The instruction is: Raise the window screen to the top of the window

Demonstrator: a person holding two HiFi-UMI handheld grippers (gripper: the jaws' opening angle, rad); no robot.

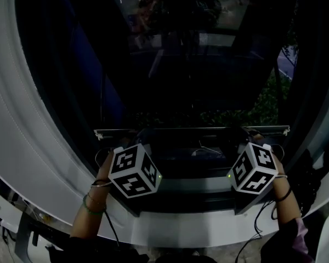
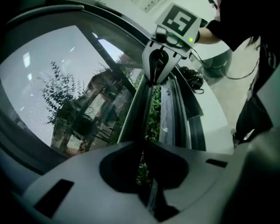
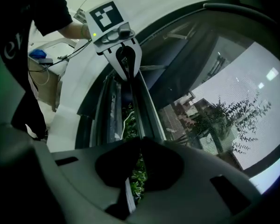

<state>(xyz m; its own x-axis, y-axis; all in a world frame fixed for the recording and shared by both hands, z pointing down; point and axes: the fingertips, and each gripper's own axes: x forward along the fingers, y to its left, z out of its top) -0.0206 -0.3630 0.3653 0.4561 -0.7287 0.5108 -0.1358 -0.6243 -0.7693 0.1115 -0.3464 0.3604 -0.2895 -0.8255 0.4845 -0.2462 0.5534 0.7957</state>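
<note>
Window frame [image 1: 22, 147] white and deep, curving round dark glass. Outdoors dim.

Far left, low: person's left forearm [image 1: 88, 218], a green band on the wrist, a thin cable [image 1: 114, 232] trailing below it.

Left gripper [image 2: 142, 146] reaches up from the sill [image 1: 181, 223], its marker cube [image 1: 134, 171] facing the person. Jaws pinched together on the left end of the bottom rail [image 1: 192, 129] of the window screen [image 2: 60, 101] — the rail runs straight out from between the pads and away to the other tool.

Rail lies level across the lower part of the opening, clear of the sill. Fine mesh rises above it. Under it is an open gap, and leaves [image 2: 154, 111] show through. Through the mesh: a spindly tree and a building [image 2: 98, 97] with barred or gridded fronts.

Right gripper [image 3: 139, 143] mirrors the first — jaws closed on the right end of the same rail, cube [image 1: 255, 169] tilted toward the person. Seen along its own jaws, the rail's pale edge sits between the pads with greenery showing just behind.

Both tools at about the same height, well apart, one near each end of the rail.

Far right: a right wrist with dark bands, a dark sleeve [image 1: 293, 240] below, another cable hanging. Shrubbery [image 1: 263, 106] beyond the glass on that side.
</note>
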